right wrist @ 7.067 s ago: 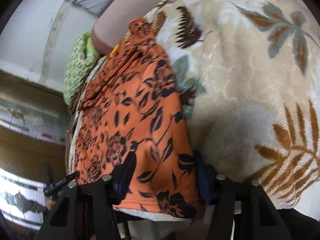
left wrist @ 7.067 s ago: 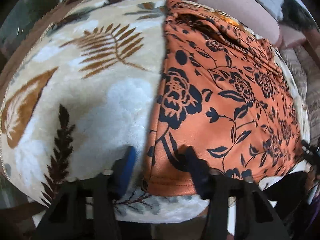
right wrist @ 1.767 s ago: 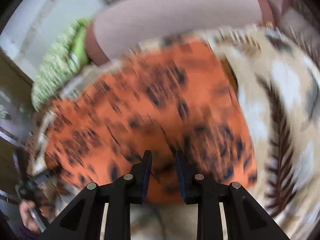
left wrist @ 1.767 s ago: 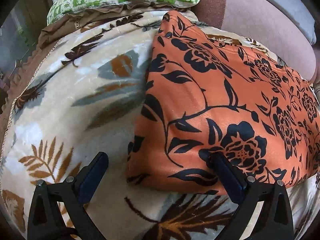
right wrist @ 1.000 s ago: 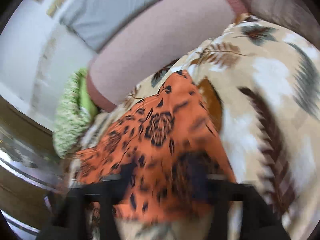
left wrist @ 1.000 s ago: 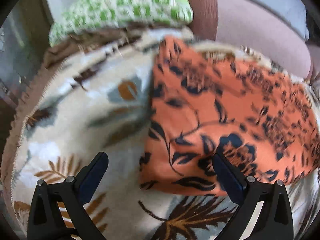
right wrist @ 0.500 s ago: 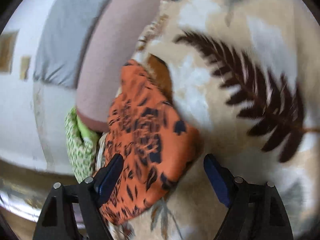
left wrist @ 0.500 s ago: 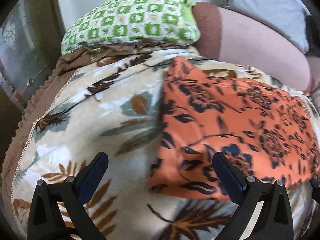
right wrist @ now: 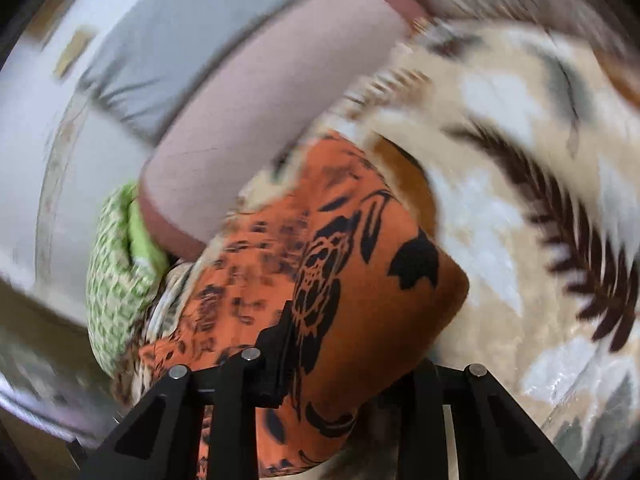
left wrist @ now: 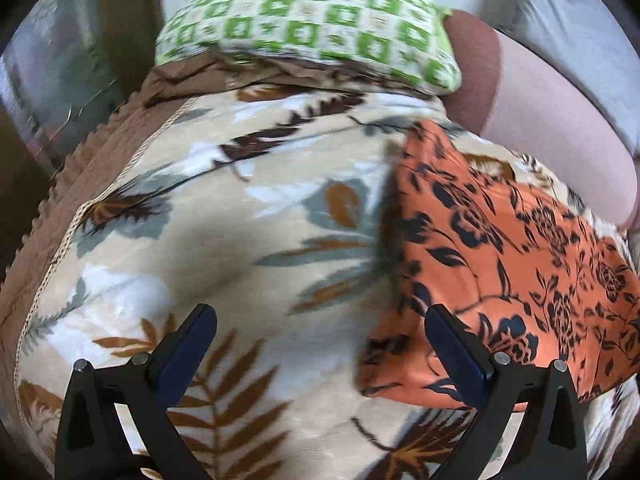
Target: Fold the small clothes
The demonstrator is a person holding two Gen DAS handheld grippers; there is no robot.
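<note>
Orange fabric with a dark floral print, the folded garment, lies flat on a beige plush blanket printed with brown, grey and white leaves. In the left wrist view the garment occupies the right half of the scene; its left folded edge runs from the far side toward the camera and its near corner lies at the right finger. The left gripper is released: its two blue-padded fingers stand wide apart, the left pad above bare blanket and the right pad just above the garment's near-left corner, with nothing held between them. The gripper points forward and slightly downward along the blanket toward a green-and-white checked pillow at the far end; a brown ruffled cover borders the blanket on the left and a pink bolster lies behind the garment. The right wrist view is motion-blurred. The right gripper is tilted down over the garment, whose rounded folded corner sits between the two black fingers. The fingers are spread on either side of that corner; whether they are pressing the cloth cannot be told through the blur. Blanket extends to the right, pillow and bolster to the left.
</note>
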